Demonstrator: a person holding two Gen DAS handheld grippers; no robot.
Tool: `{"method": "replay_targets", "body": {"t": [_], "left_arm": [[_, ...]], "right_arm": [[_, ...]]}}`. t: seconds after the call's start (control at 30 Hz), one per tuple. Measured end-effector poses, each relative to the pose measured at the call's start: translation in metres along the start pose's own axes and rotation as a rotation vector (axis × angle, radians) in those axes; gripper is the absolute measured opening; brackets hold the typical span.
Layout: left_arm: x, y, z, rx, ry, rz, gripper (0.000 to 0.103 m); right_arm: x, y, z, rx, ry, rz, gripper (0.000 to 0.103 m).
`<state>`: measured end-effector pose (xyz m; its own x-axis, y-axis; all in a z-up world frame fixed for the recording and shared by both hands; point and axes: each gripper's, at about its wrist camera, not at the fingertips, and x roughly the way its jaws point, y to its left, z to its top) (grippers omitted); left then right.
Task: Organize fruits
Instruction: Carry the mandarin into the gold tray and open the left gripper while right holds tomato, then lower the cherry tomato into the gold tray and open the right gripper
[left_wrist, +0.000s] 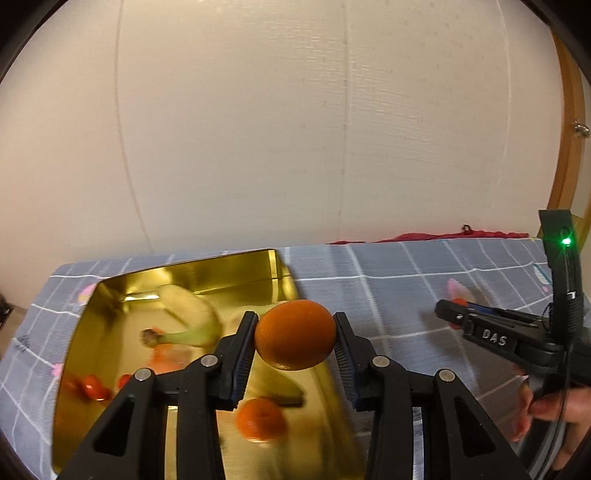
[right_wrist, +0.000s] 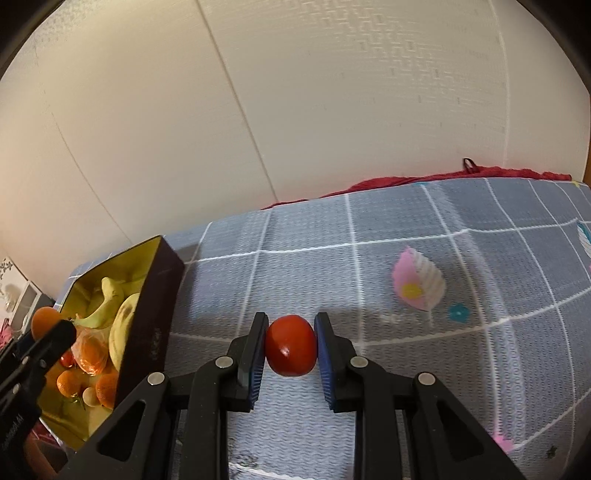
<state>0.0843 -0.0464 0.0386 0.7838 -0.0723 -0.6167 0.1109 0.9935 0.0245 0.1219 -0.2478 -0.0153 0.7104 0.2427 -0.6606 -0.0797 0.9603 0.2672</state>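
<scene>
My left gripper (left_wrist: 295, 334) is shut on an orange (left_wrist: 295, 334) and holds it above the right side of a gold-lined tin box (left_wrist: 229, 267). Inside the box lie bananas (left_wrist: 192, 317), another orange (left_wrist: 260, 419) and small red tomatoes (left_wrist: 94, 387). My right gripper (right_wrist: 291, 345) is shut on a red tomato (right_wrist: 291, 345), lifted over the grey checked cloth (right_wrist: 406, 229). The right wrist view shows the box (right_wrist: 147, 332) at left, with bananas (right_wrist: 123, 325) and oranges (right_wrist: 90, 350) in it. The left gripper (right_wrist: 48, 328) with its orange (right_wrist: 44, 319) shows at the far left there.
The cloth covers a raised flat surface against a pale wall. A red fabric (right_wrist: 406, 182) lies along the cloth's far edge. In the left wrist view, a hand (left_wrist: 554, 410) holds the right gripper (left_wrist: 454, 312) at right. A wooden door frame (left_wrist: 572, 147) stands far right.
</scene>
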Motion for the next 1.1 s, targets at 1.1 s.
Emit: {"method": "replay_targets", "body": {"t": [1.1], "left_arm": [[0.037, 0.066, -0.045, -0.043, 0.127, 0.018, 0.041]], "right_arm": [[0.008, 0.077, -0.004, -0.151, -0.025, 0.107, 0.026]]}}
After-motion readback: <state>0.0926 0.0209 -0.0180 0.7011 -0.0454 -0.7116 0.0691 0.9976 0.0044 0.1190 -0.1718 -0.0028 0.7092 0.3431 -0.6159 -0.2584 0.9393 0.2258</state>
